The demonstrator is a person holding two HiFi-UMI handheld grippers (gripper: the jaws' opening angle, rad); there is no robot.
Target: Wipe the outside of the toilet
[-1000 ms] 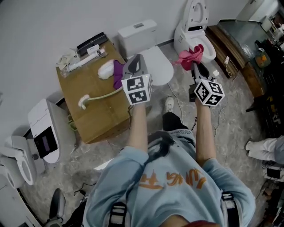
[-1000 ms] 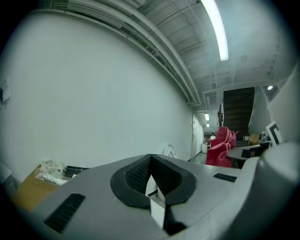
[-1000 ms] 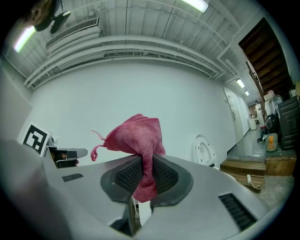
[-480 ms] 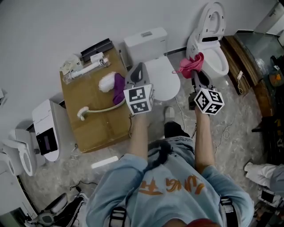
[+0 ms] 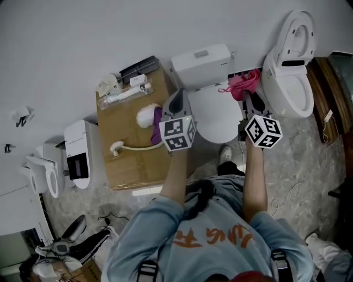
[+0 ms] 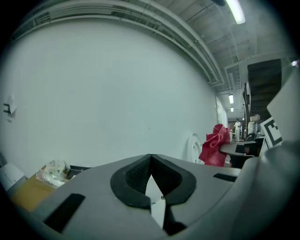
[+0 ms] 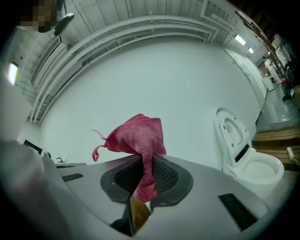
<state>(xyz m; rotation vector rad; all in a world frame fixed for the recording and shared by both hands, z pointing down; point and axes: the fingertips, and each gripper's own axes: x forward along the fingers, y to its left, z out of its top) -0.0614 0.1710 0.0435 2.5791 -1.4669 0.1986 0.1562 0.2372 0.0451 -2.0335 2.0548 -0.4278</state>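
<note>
- A plain white wall (image 5: 83, 38) runs along the back; the floor (image 5: 292, 160) is grey mottled stone.
- The toilet (image 5: 218, 118) stands against that wall with its lid down and its tank (image 5: 201, 63) behind it.
- Just beside it on the left sits a brown cardboard box (image 5: 129, 165). A white brush (image 5: 135, 146) with a curved handle lies on top, along with a purple-and-white item and a plastic-wrapped bundle nearer the wall.
- On the right stands a second toilet (image 5: 289, 82) with its lid raised, and beyond it is a dark wooden platform (image 5: 325, 88).
- A loose white seat unit (image 5: 80, 154) rests on the floor left of the box.
- The left tongs (image 5: 176, 99) are held up over the gap between the box and the toilet. In the left gripper view their dark pads meet with nothing between them (image 6: 151, 164).
- The right tongs (image 5: 249, 99) are held by the toilet's right rear corner, clamped on a red cloth (image 5: 245, 83). The right gripper view shows the cloth (image 7: 138, 136) pinched between the pads (image 7: 143, 166) and bunched above them.
- In the left gripper view a strip light (image 6: 236, 11) hangs from an exposed ceiling.
</note>
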